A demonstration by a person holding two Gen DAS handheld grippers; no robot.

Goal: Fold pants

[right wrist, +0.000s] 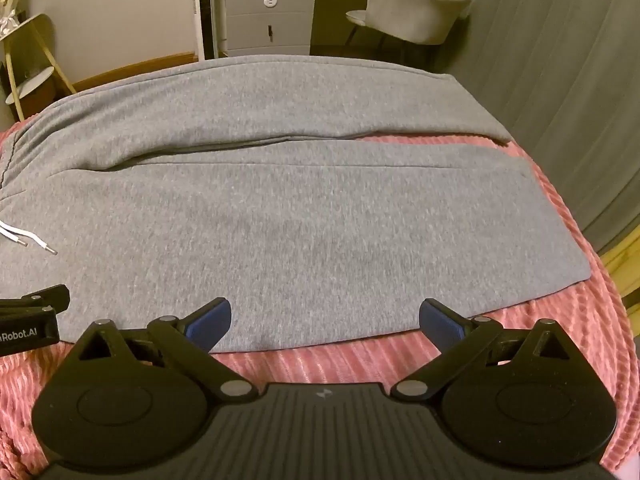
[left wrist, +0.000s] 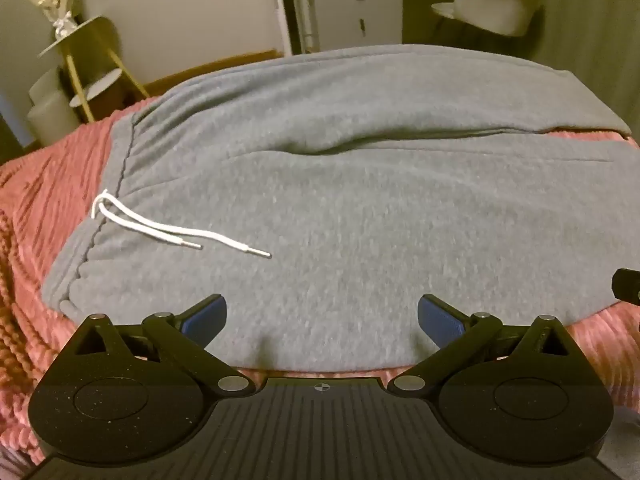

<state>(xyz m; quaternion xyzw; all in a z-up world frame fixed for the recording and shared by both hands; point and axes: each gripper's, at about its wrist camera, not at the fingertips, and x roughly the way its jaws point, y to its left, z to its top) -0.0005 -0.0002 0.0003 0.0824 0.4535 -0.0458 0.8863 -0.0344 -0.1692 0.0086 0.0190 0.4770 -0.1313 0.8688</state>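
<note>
Left wrist view shows the gray pants (left wrist: 340,200) spread flat on the pink blanket (left wrist: 36,216), long axis running left to right, waistband and white drawstring (left wrist: 168,228) toward the left. The left gripper (left wrist: 322,318) hangs spread wide over the near edge by the waist. The right gripper (right wrist: 325,322), equally wide and empty, is nearer the leg cuffs (right wrist: 560,216).

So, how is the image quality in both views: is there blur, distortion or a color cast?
Left wrist view: warm dim light, strong fisheye bending, dark corners; the gray pants look slightly smeared, yet the white drawstring stays readable. Right wrist view: same warm cast and curvature, the pants a little sharper, the pink blanket ribs clear; the chair behind is soft.
</note>
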